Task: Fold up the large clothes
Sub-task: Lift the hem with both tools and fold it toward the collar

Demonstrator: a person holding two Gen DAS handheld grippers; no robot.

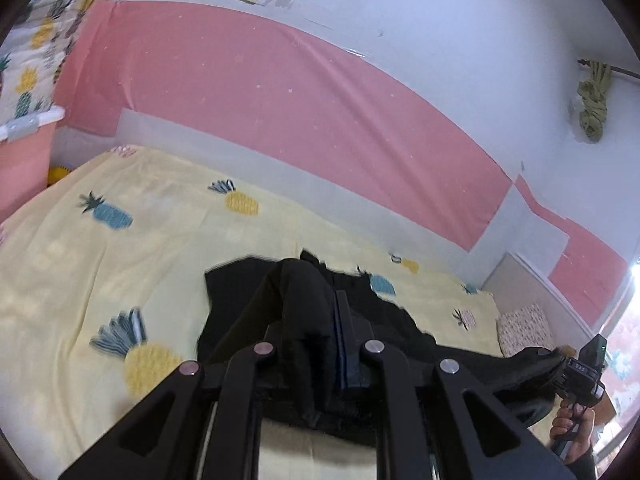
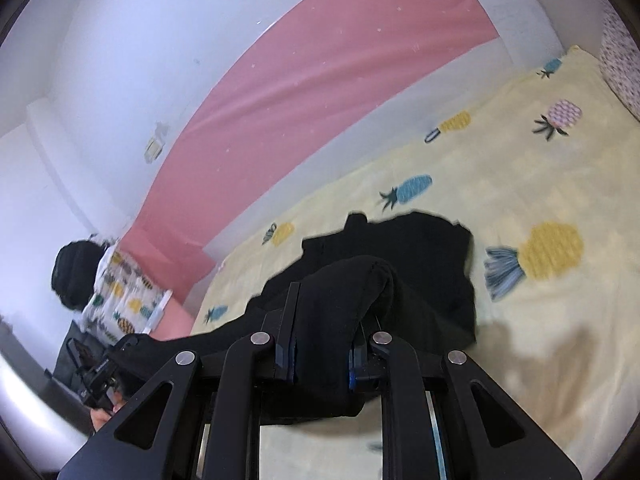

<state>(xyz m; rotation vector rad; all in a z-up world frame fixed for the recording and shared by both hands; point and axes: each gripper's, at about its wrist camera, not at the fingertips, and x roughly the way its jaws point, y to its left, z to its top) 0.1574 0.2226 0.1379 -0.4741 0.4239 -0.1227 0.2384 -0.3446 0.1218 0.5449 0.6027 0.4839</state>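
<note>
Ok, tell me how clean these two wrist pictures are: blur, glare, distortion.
Left wrist view: fisheye bends the pink wall panel into an arc; the pineapple-print sheet and black garment edges smear with motion blur; bright glare sits at the right rim. Right wrist view: the same bending, blurred pineapples on the sheet, a washed-out patch at the lower left rim, a soft shadow on the sheet right of the right gripper.

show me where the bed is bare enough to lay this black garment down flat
Bare sheet lies left of the black garment, toward the pink box, and behind it up to the pink wall panel. In the right wrist view, sheet right of the garment is bare too. The near middle is crowded: garment, both tools.
</note>
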